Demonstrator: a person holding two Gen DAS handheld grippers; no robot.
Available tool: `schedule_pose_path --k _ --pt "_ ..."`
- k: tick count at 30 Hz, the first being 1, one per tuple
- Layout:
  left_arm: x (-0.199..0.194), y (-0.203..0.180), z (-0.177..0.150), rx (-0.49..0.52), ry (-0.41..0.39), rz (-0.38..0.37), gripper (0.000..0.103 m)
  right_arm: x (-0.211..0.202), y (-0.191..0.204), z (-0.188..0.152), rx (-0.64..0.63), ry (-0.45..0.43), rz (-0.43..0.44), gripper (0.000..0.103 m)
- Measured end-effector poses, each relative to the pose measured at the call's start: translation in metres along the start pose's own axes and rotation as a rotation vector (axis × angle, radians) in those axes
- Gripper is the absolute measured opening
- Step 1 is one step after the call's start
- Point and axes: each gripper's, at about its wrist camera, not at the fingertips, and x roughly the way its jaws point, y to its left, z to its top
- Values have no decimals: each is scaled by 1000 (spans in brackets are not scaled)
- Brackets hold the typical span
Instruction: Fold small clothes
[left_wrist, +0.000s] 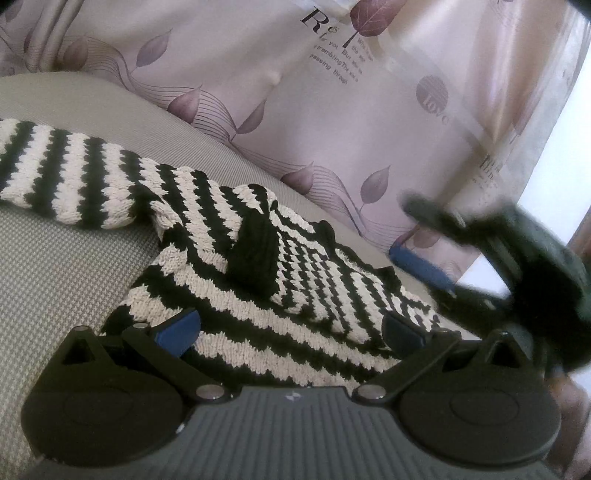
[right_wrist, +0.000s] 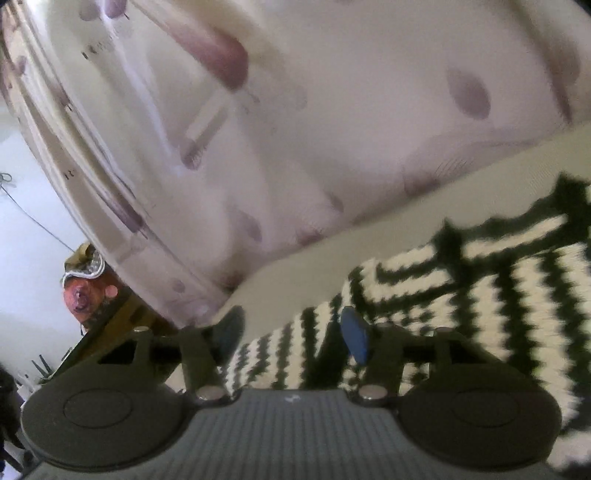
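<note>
A black and white striped knit sweater (left_wrist: 258, 280) lies on a grey woven surface (left_wrist: 62, 280), one sleeve (left_wrist: 62, 173) stretched to the left. My left gripper (left_wrist: 291, 328) is open, its blue pads apart over the sweater's near edge. My right gripper shows blurred at the right of the left wrist view (left_wrist: 424, 240), open, beside the sweater's right edge. In the right wrist view, the right gripper (right_wrist: 291, 336) is open over an edge of the striped sweater (right_wrist: 480, 295), which is blurred.
A pale curtain with purple leaves and printed text (left_wrist: 314, 110) hangs just behind the surface and also fills the right wrist view (right_wrist: 295, 129). A bright window strip (left_wrist: 561, 147) is at the right. A reddish object (right_wrist: 86, 291) is at the far left of the right wrist view.
</note>
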Motion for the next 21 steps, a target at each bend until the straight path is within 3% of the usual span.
schedule_pose_path --k 2,5,11,14,18,21 --pt "0 0 0 0 1 1 103 -23 -3 -1 -46 -2 -45 58" --pt "0 0 1 1 3 4 103 -62 -15 -10 -148 5 -194 58" --pt "-4 1 6 5 16 -4 102 -130 -65 -19 -148 -12 -450 58" --pt "-25 6 15 10 -17 27 102 -139 -85 -27 -105 39 -473 57" --pt "-70 39 31 -72 -80 78 102 -153 -62 -36 -184 -55 -440 58" --pt "-102 76 42 -174 -108 120 102 -147 -44 -49 -269 -52 -395 58"
